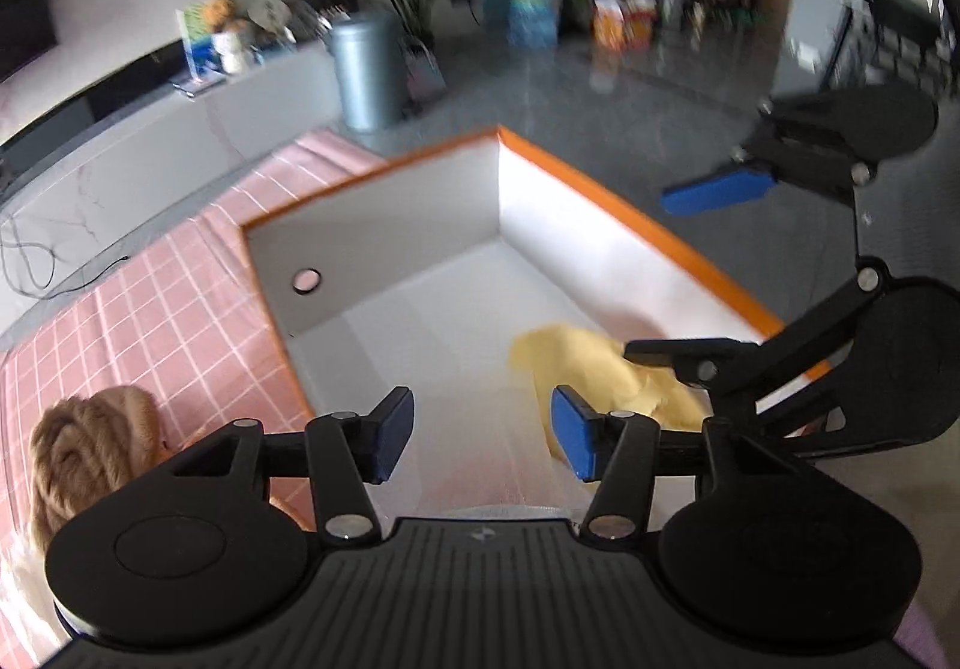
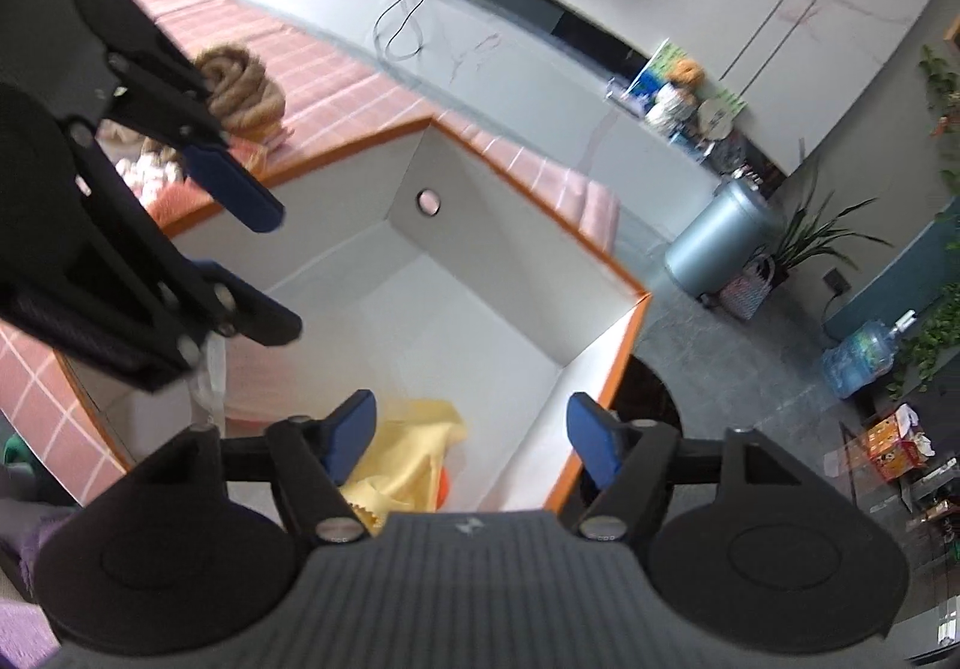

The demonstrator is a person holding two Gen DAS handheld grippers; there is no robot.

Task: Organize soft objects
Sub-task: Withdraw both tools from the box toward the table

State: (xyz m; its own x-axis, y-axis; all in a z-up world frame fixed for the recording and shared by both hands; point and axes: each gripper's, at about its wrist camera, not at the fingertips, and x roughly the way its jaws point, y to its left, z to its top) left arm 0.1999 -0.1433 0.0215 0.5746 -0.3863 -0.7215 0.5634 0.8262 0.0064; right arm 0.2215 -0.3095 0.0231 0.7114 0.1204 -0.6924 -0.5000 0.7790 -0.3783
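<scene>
A white fabric bin with an orange rim (image 1: 624, 213) (image 2: 540, 243) sits at the edge of a pink checked tablecloth (image 1: 180, 285) (image 2: 312, 69). A yellow cloth (image 1: 588, 363) (image 2: 414, 453) lies on its floor. My left gripper (image 1: 483, 438) is open and empty above the bin, just left of the cloth. My right gripper (image 2: 471, 438) is open and empty over the bin's near corner; it shows at the right of the left wrist view (image 1: 690, 273). A brown knitted item (image 1: 84, 453) (image 2: 246, 87) lies on the tablecloth outside the bin.
A grey bench (image 1: 180, 129) with toys runs behind the table. A grey bin (image 1: 366, 69) (image 2: 720, 237), a plant (image 2: 810, 231) and a water jug (image 2: 858, 357) stand on the dark floor. More soft items (image 2: 150, 165) lie by the knitted item.
</scene>
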